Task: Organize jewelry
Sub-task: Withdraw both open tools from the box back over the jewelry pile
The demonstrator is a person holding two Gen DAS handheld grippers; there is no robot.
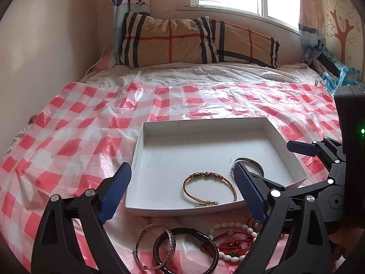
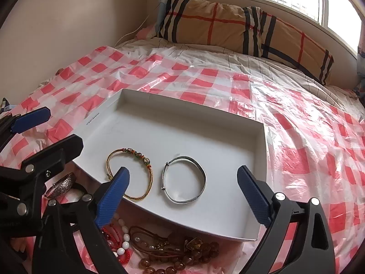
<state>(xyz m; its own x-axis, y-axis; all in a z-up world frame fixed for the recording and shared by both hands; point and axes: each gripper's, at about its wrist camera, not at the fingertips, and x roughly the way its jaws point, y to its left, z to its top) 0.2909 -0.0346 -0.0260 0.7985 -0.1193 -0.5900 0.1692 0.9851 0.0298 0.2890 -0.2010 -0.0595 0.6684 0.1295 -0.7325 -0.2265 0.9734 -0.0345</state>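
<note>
Left gripper: jaws spread wide, nothing between the pads, hovering over the near edge of the white tray. Right gripper: jaws likewise spread, empty, above the tray.

In tray: gold braided bracelet with coloured beads, and silver bangle just beside it, apart.

On checked plastic sheet in front of tray: engraved silver bangle, black braided bracelet, white bead bracelet, red cord bracelets, amber bead string.

Small print on tray's left rim, too small to read
</note>
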